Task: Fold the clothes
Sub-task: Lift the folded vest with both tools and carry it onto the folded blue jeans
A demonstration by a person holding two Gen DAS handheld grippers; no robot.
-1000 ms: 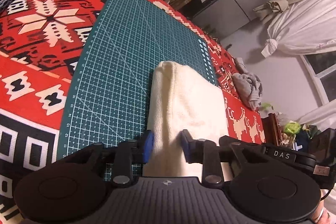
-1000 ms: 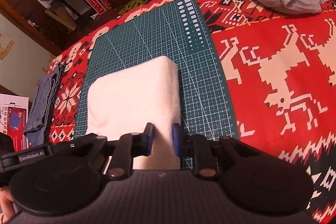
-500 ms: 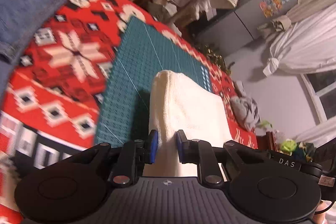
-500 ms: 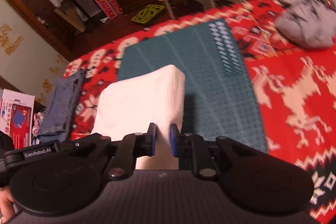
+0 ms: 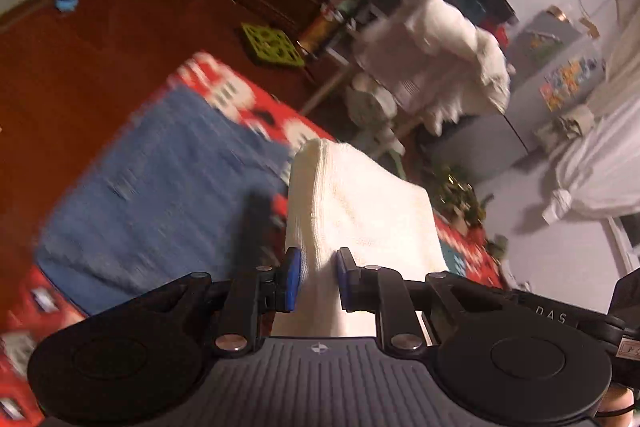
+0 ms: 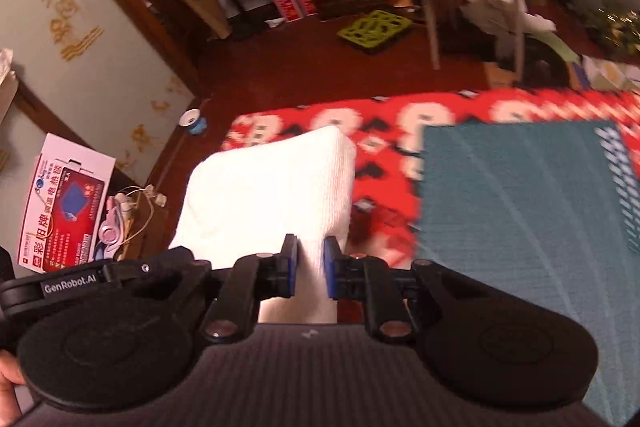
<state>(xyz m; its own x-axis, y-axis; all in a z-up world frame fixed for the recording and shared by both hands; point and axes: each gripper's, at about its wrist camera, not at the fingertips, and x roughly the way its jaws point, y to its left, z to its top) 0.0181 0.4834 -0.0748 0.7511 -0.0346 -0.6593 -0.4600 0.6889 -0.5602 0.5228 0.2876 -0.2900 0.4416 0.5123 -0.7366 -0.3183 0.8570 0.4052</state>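
Surface: red patterned cover (image 6: 384, 147) | On cover: green cutting mat (image 6: 520, 219), flat | Folded denim garment (image 5: 160, 203): flat on cover, left of mat, apart from it | Both frames motion-blurred

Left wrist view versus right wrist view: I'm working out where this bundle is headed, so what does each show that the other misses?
Only the left wrist view shows the folded blue jeans lying on the red patterned blanket.

Only the right wrist view shows the green cutting mat and a red-and-white box.

Both show the folded white cloth, pinched by the left tongs and right tongs.
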